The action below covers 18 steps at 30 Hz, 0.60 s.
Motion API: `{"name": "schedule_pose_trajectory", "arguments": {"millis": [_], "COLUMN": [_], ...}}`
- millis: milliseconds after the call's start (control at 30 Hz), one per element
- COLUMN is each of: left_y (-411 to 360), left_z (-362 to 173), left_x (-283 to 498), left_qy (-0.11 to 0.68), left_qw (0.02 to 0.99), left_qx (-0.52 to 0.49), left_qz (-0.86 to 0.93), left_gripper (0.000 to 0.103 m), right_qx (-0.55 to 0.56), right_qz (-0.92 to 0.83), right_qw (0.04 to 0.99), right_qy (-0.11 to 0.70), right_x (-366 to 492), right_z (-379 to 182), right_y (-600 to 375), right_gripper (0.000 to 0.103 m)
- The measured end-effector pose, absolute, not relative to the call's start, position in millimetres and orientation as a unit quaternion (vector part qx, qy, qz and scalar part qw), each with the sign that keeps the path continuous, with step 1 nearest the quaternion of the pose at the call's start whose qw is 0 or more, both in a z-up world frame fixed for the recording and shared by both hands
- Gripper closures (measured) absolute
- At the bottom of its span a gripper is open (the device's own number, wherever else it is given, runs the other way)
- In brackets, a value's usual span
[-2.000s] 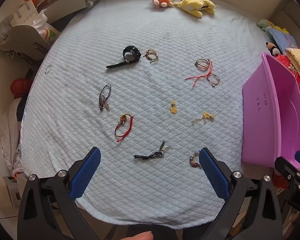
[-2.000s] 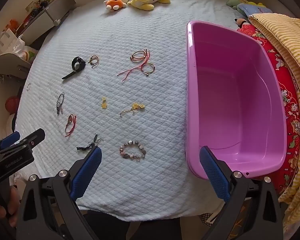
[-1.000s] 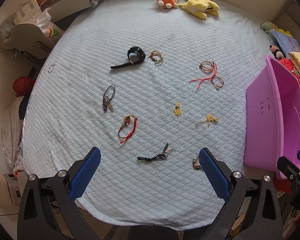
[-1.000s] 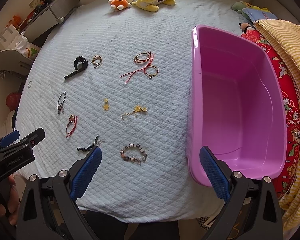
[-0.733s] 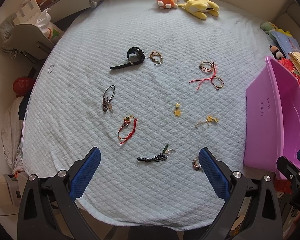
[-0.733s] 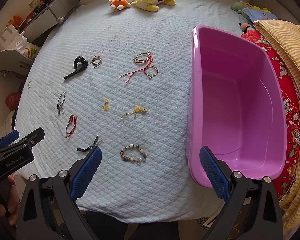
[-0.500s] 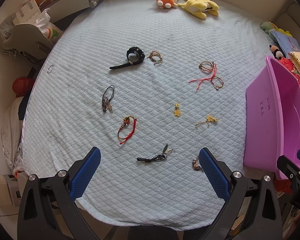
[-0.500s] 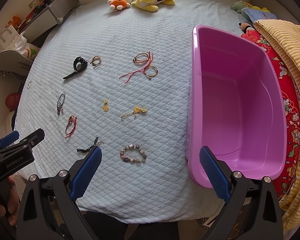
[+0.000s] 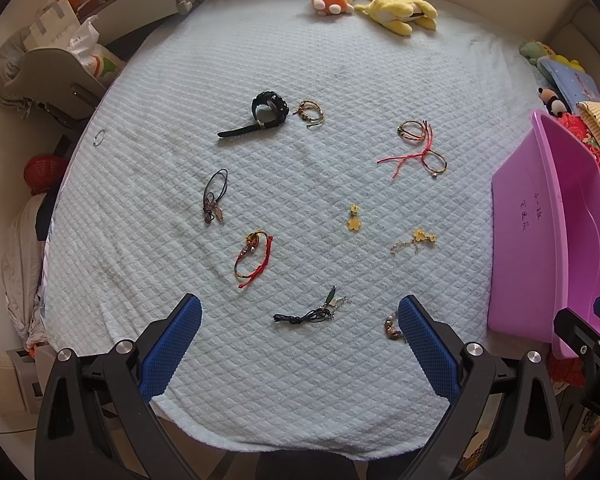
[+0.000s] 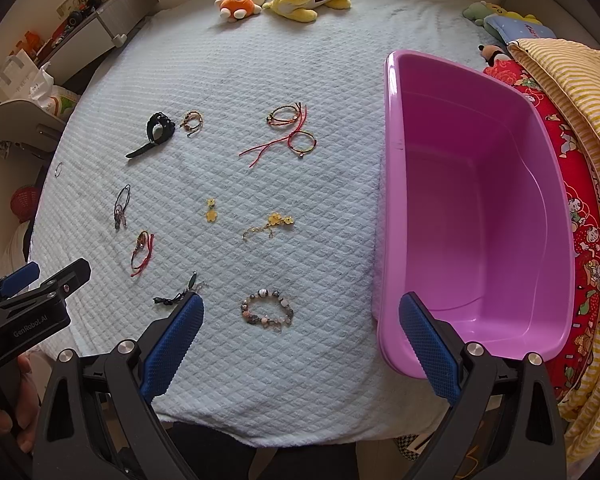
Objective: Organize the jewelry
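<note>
Just now both tools are hovering over the bed with fingers spread wide, gripping nothing. Ahead of the left tool, a black cord is lying between its fingertips, with a red bracelet just beyond to the left. The bead bracelet is lying between the right tool's fingertips, and the pink tub is sitting ahead to its right, empty.

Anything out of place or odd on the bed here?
One small ring lies alone at the blanket's left edge, far from the other jewelry. The pink tub is empty. Nothing looks spilled or damaged.
</note>
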<state>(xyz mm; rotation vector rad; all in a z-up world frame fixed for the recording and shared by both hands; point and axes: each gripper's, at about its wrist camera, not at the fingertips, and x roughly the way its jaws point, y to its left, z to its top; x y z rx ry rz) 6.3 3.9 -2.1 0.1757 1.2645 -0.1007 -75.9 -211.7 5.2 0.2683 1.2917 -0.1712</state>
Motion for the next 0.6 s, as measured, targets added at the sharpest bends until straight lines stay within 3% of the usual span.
{"name": "schedule_pose_trajectory", "arguments": {"millis": [600], "left_y": [3.9], "left_z": [-1.9], "left_x": [7.4], "left_qy": [0.590], "left_qw": [0.802], "left_qx": [0.082], "left_qz": [-0.047], "left_gripper": [0.006], "right_qx": [0.122], "right_qz": [-0.079], "right_qw": [0.788], "right_qy": [0.599], "right_x": [-74.4], "right_z": [5.4], "right_y": [-211.9], "right_gripper": [0.009]}}
